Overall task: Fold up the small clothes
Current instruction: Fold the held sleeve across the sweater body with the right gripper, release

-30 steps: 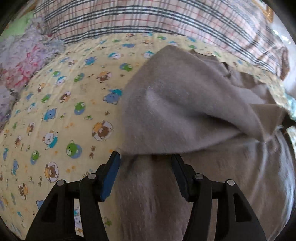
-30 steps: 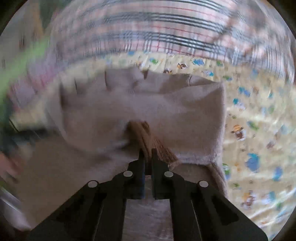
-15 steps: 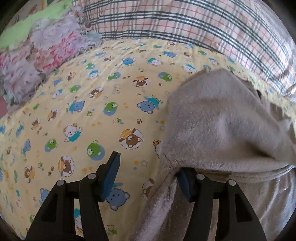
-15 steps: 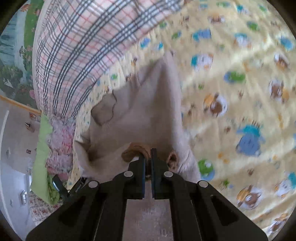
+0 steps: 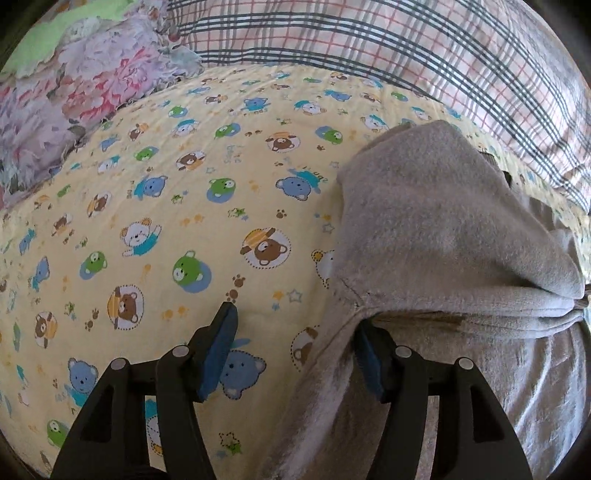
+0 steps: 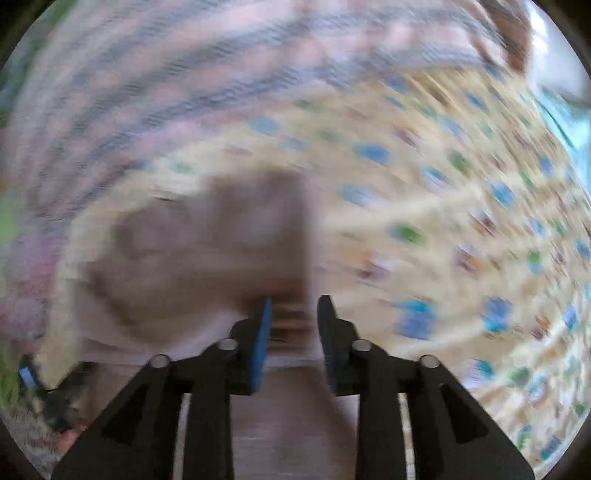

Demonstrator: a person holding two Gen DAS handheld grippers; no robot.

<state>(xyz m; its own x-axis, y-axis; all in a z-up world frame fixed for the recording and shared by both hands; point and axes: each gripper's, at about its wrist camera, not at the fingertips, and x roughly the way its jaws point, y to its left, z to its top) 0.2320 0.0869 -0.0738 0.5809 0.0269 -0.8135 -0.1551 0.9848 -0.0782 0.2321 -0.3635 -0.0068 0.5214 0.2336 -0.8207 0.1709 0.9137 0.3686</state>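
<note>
A small grey fleece garment [image 5: 436,236] lies partly folded on the yellow bear-print sheet [image 5: 177,206], a flap doubled over its lower part. My left gripper [image 5: 295,325] is open over the garment's left edge, its right finger [image 5: 369,354] under the fold's corner. In the blurred right wrist view the garment [image 6: 207,251] lies ahead. My right gripper [image 6: 295,310] is open just above its near edge, holding nothing.
A plaid pillow [image 5: 388,48] lies along the far side of the bed. A floral quilt [image 5: 59,110] and a green cloth [image 5: 55,29] are bunched at the far left. The bear-print sheet [image 6: 461,221] spreads right of the garment.
My right gripper, shut on the garment's edge before, has opened and let it go while swinging fast. My left gripper stayed open and shifted left off the garment.
</note>
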